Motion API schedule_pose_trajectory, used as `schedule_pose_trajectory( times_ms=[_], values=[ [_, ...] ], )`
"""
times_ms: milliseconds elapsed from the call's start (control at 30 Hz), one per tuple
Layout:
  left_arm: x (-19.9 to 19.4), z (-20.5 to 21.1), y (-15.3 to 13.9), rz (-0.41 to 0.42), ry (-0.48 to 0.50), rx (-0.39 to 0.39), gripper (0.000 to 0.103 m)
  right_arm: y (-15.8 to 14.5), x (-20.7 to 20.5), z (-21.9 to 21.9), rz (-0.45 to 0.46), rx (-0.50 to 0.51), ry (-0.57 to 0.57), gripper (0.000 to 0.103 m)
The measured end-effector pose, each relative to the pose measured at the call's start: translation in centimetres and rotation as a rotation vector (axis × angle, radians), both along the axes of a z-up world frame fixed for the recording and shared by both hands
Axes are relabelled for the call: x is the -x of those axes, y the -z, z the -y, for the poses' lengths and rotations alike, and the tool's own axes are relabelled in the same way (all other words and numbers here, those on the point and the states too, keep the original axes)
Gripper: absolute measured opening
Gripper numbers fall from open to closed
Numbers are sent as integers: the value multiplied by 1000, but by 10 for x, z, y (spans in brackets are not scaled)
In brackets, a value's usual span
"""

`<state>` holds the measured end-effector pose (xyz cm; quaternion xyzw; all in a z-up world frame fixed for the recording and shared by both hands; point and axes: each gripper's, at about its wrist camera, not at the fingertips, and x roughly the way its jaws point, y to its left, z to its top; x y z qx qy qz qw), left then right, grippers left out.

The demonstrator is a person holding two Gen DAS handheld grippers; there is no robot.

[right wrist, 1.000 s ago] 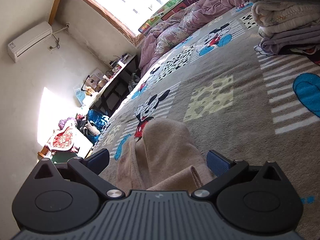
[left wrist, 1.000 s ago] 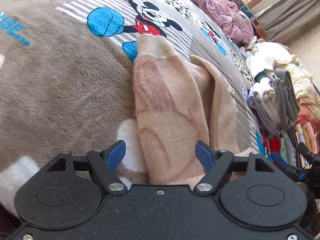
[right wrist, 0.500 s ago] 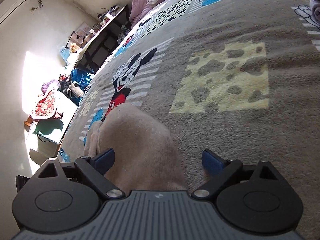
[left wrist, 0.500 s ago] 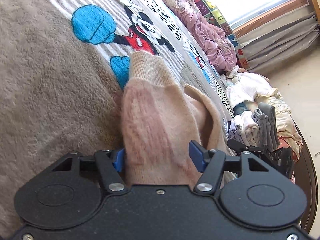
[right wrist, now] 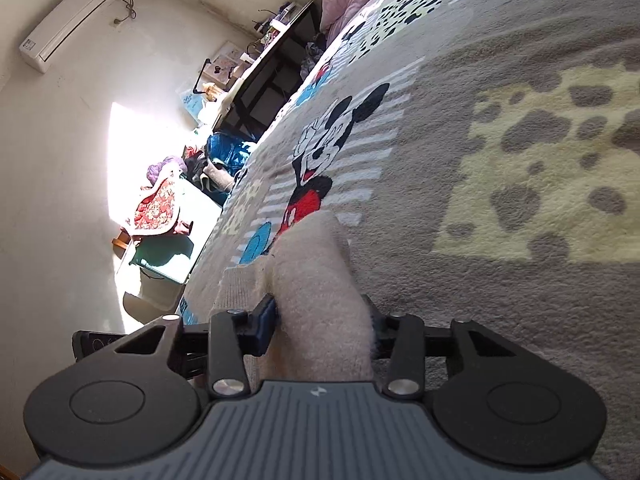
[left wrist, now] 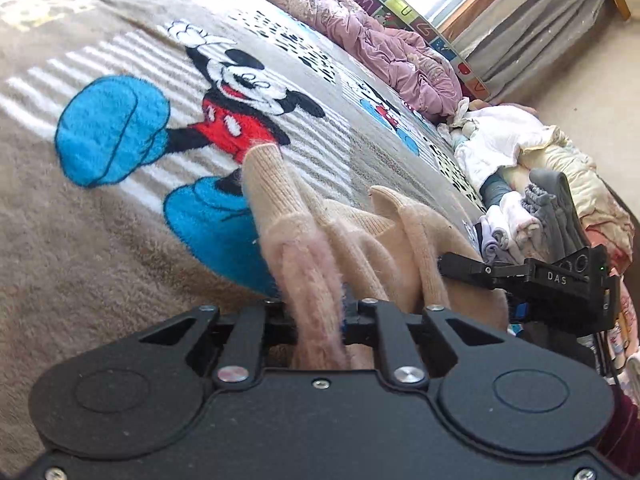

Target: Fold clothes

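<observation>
Change: both jaw sets, wide earlier, now narrowed onto garment.
L gripper [left wrist: 320, 312]: closing, beige sweater [left wrist: 400, 240] pinched.
R gripper [right wrist: 320, 324]: closing, sweater fold gripped.

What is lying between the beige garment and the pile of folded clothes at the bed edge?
In the left wrist view, the right gripper reaches in between the beige garment and the folded clothes; its jaws are closing on the garment.

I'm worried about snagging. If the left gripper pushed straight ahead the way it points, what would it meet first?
Probably more of the beige sweater its closing left gripper already pinches; its ribbed cuff lies ahead, then the cartoon blanket.
</observation>
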<state>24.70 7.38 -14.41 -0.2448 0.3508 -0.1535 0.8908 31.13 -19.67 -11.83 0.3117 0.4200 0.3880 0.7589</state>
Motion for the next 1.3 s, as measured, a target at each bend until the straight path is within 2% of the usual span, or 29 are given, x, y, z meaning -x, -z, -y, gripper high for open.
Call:
schedule_pose_trajectory(
  times_ms=[200,300,367,433,467,500,533,600,733,867,1000,1133,1200,1233,1267,1300],
  values=[
    [-33,44,-67,204,133,-132,11,-56,25,39,182,-63,128,35],
    [-62,69,-104,305,198,-184,11,-86,19,62,267,-72,196,35],
    [-86,78,-116,354,202,-203,11,-99,10,79,303,-73,269,35],
    [-111,86,-124,403,194,-222,19,-102,1,92,333,-33,368,41],
    [-118,87,-124,401,175,-238,41,-102,-4,98,347,-7,429,53],
    [-120,84,-119,373,140,-260,55,-101,-9,104,357,18,486,77],
    [-122,81,-114,345,105,-283,54,-95,-12,110,350,40,529,82],
    [-119,73,-103,295,54,-306,53,-82,-14,122,304,46,572,83],
    [-61,45,-73,207,22,-238,54,-43,10,136,190,41,563,83],
    [-1,20,-43,68,-22,-92,56,-10,65,138,58,-17,579,83],
    [52,3,-12,-88,-50,92,64,13,131,128,-45,-73,588,90],
    [86,4,10,-209,-79,228,71,31,174,109,-131,-115,563,91],
    [92,7,18,-229,-102,259,71,36,192,95,-127,-125,546,91],
    [94,10,18,-215,-112,246,71,38,198,88,-115,-124,556,90],
    [96,14,17,-202,-123,233,58,40,204,81,-107,-120,563,86],
    [97,17,16,-196,-122,232,29,40,206,73,-109,-101,561,75]
  ],
)
